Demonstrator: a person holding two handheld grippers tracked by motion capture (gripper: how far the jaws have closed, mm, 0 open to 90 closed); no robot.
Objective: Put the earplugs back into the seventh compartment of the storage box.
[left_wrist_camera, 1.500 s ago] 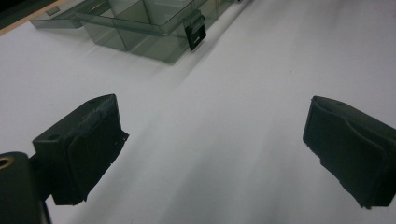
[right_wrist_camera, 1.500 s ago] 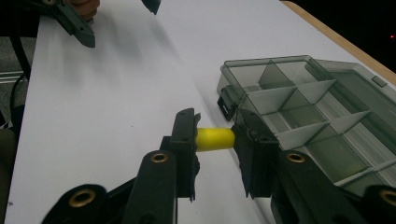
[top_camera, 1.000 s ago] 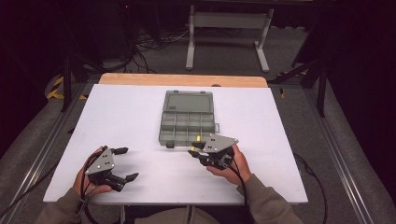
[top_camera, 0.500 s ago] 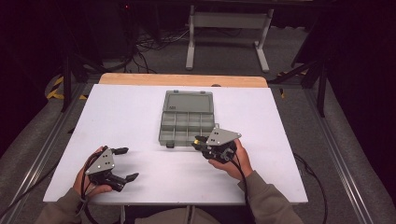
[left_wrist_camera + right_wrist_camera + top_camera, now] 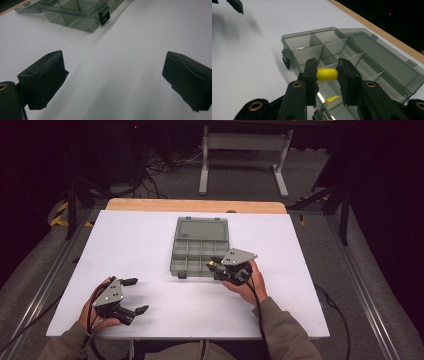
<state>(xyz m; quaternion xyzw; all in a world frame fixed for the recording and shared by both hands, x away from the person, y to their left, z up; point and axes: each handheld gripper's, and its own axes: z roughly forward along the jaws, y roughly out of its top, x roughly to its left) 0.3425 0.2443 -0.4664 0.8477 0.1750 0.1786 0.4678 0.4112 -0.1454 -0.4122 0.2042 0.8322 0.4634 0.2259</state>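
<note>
The right gripper [image 5: 216, 268] hangs over the near right corner of the box [image 5: 200, 247], and it is pinching a small yellow plug [image 5: 326, 74] between its two black jaws. In the right gripper view the plug lies sideways across the gap, with one jaw pressed on each end. The plug is up in the air, above the cups of the box, not down in one. Below it, in a cup close to the gripper, sits another yellow plug [image 5: 331, 99], partly hidden.

The box is grey and see-through. It sits in the middle of the white table [image 5: 140, 240], a bit toward the far edge. Its lid [image 5: 202, 228] is open and lies flat on the far side. Thin walls split the box into many small cups. A dark clip [image 5: 104, 15] sticks out from its near wall.

The left gripper [image 5: 134, 295] is near the near left corner of the table, well apart from the box. Its jaws are spread wide, and there is nothing between them but bare table. A hand [image 5: 95, 312] holds it from behind. The other hand [image 5: 250, 282] holds the right gripper.
</note>
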